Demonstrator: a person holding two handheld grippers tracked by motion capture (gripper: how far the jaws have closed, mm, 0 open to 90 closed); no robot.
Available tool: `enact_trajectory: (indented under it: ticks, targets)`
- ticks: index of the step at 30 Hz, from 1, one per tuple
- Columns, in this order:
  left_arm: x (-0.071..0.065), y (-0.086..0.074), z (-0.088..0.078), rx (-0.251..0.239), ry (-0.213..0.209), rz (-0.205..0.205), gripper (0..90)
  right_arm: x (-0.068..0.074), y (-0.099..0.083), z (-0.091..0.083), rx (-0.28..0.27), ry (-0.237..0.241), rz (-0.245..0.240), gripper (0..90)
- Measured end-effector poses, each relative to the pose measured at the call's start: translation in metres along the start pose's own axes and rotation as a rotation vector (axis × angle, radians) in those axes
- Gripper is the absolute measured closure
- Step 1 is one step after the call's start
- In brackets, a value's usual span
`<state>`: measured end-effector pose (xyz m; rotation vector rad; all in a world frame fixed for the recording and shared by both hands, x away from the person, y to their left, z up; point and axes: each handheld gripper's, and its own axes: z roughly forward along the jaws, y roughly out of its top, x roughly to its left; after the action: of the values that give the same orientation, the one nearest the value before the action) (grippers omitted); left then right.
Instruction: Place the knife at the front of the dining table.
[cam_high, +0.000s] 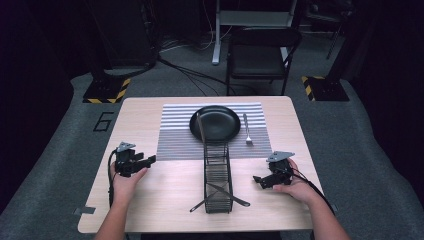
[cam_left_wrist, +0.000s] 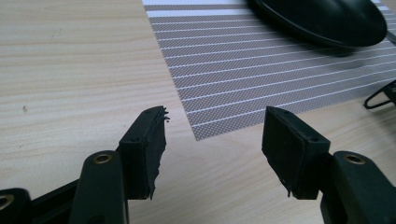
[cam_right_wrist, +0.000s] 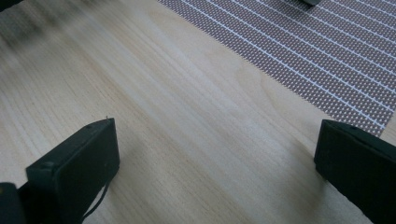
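A black plate (cam_high: 215, 122) sits on a grey striped placemat (cam_high: 175, 135) at the far middle of the wooden table (cam_high: 170, 190). A fork (cam_high: 247, 130) lies on the mat to the right of the plate. A long black wire basket (cam_high: 218, 172) runs from the plate toward me, with a knife (cam_high: 235, 196) and another utensil (cam_high: 197, 206) crossed at its near end. A thin utensil (cam_high: 201, 129) leans from the basket onto the plate. My left gripper (cam_high: 149, 160) (cam_left_wrist: 215, 121) is open over the mat's near left corner (cam_left_wrist: 243, 70). My right gripper (cam_right_wrist: 217, 135) (cam_high: 256, 179) is open over bare wood right of the basket.
A black folding chair (cam_high: 260, 55) stands beyond the table's far edge. Two stand bases with yellow-black stripes (cam_high: 107, 90) (cam_high: 322, 87) sit on the floor at either far corner. In the left gripper view the plate (cam_left_wrist: 327, 18) is top right and a basket foot (cam_left_wrist: 380, 95) is at the right edge.
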<state>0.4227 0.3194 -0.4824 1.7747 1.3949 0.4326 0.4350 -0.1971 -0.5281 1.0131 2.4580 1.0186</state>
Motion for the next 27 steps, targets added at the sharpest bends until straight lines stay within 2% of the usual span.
enact_trajectory:
  ticks: [1, 7, 9, 13, 19, 23, 25, 27]
  targets:
    - [-0.004, 0.002, -0.002, 0.001, -0.002, 0.015, 39.3, 0.0, 0.0, 0.0, 0.0, 0.0, 0.0, 0.0]
    - [-0.015, 0.007, -0.006, -0.002, -0.025, 0.042, 39.3, 0.0, 0.0, 0.0, 0.0, 0.0, 0.0, 0.0]
    - [-0.018, 0.008, -0.005, 0.004, -0.02, 0.054, 39.3, 0.0, 0.0, 0.0, 0.0, 0.0, 0.001, 0.0]
    - [-0.023, 0.009, -0.004, 0.032, -0.046, 0.061, 39.3, 0.0, 0.0, 0.0, 0.0, 0.0, 0.0, 0.0]
    - [-0.032, 0.014, -0.005, 0.03, -0.093, 0.052, 39.3, 0.0, 0.0, 0.0, 0.0, 0.0, 0.0, 0.0]
    - [-0.037, 0.018, -0.006, 0.018, -0.105, 0.054, 39.1, 0.0, 0.0, 0.0, 0.0, 0.0, 0.0, 0.0]
    - [-0.041, 0.021, -0.007, 0.013, -0.11, 0.058, 38.9, 0.0, 0.0, 0.0, 0.0, 0.0, 0.0, 0.0]
    - [-0.049, 0.024, -0.007, 0.006, -0.136, 0.056, 39.2, 0.0, 0.0, 0.0, 0.0, 0.0, 0.0, 0.0]
